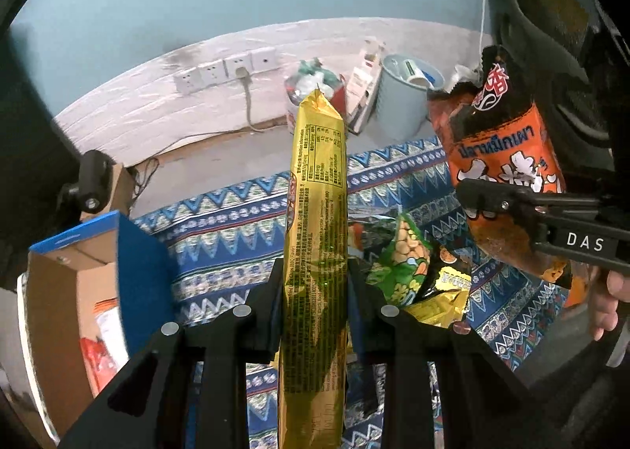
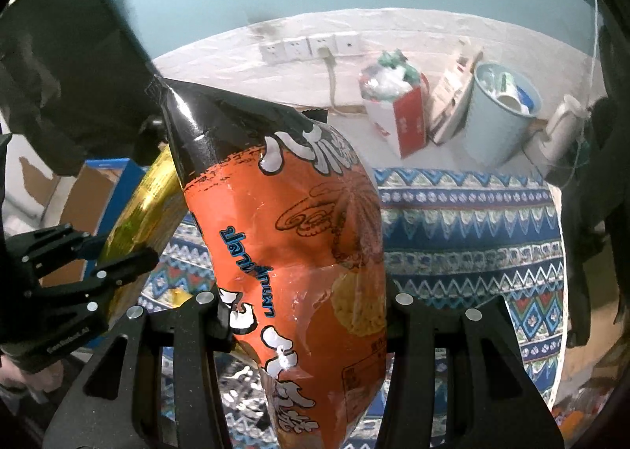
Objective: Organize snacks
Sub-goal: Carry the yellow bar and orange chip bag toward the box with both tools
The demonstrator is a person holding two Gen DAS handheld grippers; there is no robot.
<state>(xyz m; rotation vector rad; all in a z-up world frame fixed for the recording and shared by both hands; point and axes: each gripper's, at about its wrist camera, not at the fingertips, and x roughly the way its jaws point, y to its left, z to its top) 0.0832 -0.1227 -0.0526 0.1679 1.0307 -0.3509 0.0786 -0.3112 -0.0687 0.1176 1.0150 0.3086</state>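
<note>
both grippers are loaded right now. the left gripper (image 1: 315, 283) is clamped narrow on a gold snack packet (image 1: 317, 189), which is held up on end, pinched around its lower half, with the top seal pointing away. the right gripper (image 2: 303, 303) is closed on a fat orange and black snack bag (image 2: 299, 244), jaws set wider since the bag is puffed up with air. both packs are carried clear above the patterned blue cloth (image 1: 236, 213) and are not touching it.

what could go wrong: the orange bag is gripped on slippery film over an air cushion, so it could probably squirt out or rotate if it's swung fast. the gold packet is tall and held low down, so it may flop or bend over. the two packs are also close together in the right wrist view, so they could get knocked against each other on the way to the cardboard box (image 1: 78, 291) off the cloth's left edge. the box mouth looks narrowish, so a rim could be caught.

count, as far as can be told: two held packs, one green snack bag (image 1: 405, 268) and one black and yellow packet (image 1: 449, 283) left on the cloth, at least one orange pack already in the box, one box.
</note>
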